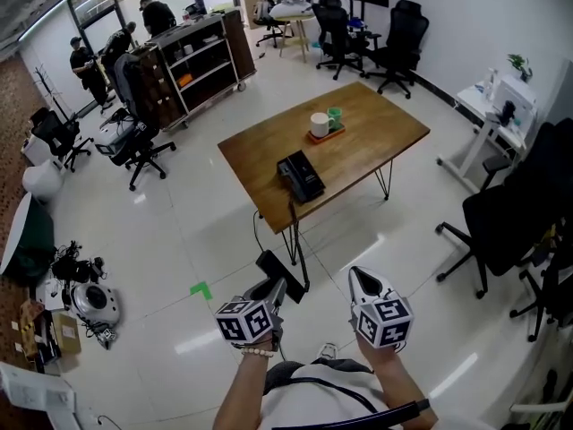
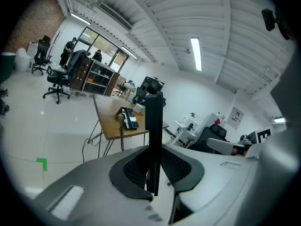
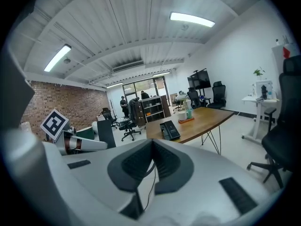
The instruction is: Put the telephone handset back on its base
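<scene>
your left tongs [image 2: 155, 169] are clenched on the telephone handset [image 2: 154, 126], which stands upright and edge-on between the pads. your right tongs [image 3: 153, 166] are pressed together with nothing in them. the base [image 2: 128, 117] sits on the desk [image 2: 106, 121], well ahead of both tongs and a little left of the handset's line. the cord [image 1: 293, 233] hangs from the desk edge toward the left tongs. walk in first and keep the grip firm. don't let the cord drag the base. then turn the handset flat and line it up lengthwise over the cradle before lowering.
</scene>
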Available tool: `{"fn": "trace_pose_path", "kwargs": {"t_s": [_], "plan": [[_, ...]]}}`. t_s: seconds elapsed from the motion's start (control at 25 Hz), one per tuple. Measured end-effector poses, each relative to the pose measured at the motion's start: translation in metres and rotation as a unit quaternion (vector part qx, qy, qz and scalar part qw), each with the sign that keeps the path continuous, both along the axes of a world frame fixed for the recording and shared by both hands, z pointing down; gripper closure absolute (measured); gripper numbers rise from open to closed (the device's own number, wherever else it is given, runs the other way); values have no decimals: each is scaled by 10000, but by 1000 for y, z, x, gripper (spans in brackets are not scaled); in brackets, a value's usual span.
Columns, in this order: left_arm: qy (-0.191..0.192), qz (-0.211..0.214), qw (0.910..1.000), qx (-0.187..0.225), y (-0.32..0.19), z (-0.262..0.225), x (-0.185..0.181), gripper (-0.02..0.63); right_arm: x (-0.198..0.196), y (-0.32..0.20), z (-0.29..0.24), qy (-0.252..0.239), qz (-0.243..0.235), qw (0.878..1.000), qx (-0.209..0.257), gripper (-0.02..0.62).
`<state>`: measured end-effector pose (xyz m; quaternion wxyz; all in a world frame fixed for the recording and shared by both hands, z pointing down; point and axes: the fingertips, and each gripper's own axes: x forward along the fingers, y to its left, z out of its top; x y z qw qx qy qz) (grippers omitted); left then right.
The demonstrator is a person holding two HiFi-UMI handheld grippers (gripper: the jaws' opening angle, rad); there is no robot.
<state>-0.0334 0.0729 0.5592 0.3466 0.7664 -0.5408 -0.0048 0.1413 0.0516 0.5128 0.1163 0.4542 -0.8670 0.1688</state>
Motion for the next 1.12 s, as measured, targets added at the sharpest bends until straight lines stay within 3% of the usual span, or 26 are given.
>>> {"fn": "trace_pose_path", "kwargs": {"t_s": [0.36, 0.64, 0.92, 1.12], "plan": [[110, 171, 9997, -128, -58, 21, -2, 531, 7, -43, 20, -6, -23, 9996, -267, 592], [475, 564, 9970, -248, -133, 45, -10, 531, 2, -107, 32, 80, 72, 9991, -422, 592], [764, 1231, 9891, -275, -222, 59, -14, 531, -12, -187, 26, 102, 326, 9984, -455, 592], [1030, 1568, 9808, -524, -282, 79, -22, 531, -25, -233, 24, 131, 470, 9976, -498, 592]]}}
